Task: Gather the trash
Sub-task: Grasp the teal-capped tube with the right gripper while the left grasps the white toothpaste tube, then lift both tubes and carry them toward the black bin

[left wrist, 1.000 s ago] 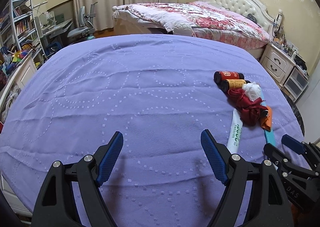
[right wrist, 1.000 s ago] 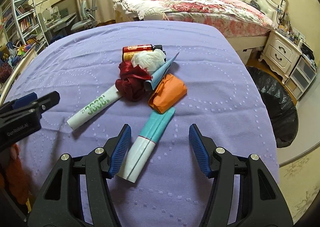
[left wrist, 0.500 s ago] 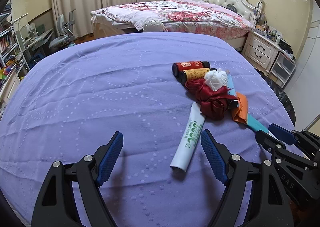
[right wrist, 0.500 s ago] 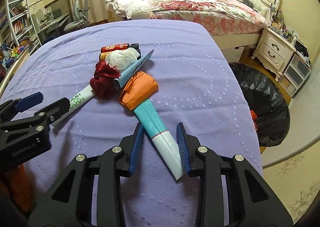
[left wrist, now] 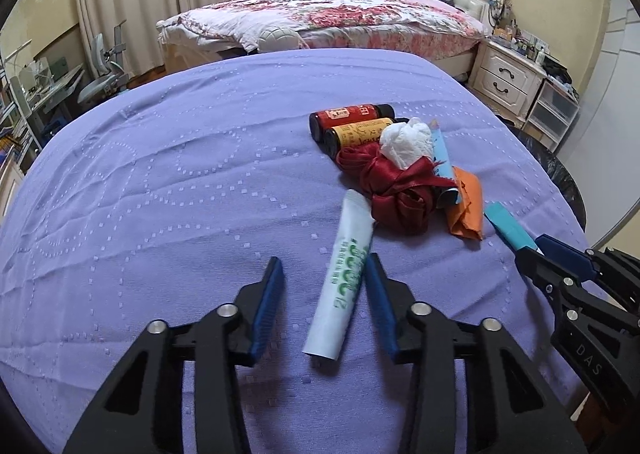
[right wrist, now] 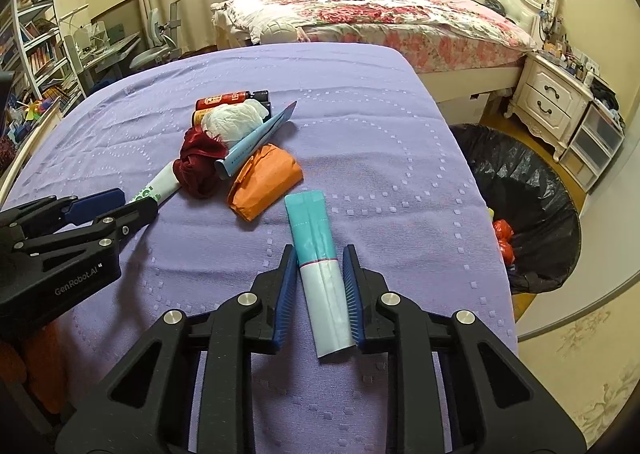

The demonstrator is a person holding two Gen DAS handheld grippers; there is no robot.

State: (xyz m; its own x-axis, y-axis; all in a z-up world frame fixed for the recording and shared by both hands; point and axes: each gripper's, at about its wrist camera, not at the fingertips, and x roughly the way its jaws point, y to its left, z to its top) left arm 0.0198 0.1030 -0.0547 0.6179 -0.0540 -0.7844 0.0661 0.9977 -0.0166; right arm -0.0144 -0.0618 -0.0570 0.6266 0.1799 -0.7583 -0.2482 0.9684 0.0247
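Left gripper (left wrist: pixel 322 302): black plastic frame with triangular cutouts, silver screws, ribbed blue pads (left wrist: pixel 266 306). Right gripper (right wrist: pixel 319 296): same build and blue pads. White "GenRobot.AI" lettering on left one's side, "DAS" on right one's.

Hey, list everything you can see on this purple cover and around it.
purple cover: one, purple, under everything
white tube: one, green print, inside left tool
teal tube: one, teal and white, inside right tool
orange wrapper: one, orange, mid-pile
ribbon: one, dark red, bunched beside wrapper
tissue: one, white, crumpled
blue tube: one, light blue, across pile
bottles: two, red and yellow labels, behind pile
bin: one, black liner, floor beside cover
left tool: black, blue pads, closing
right tool: same, closing on teal tube
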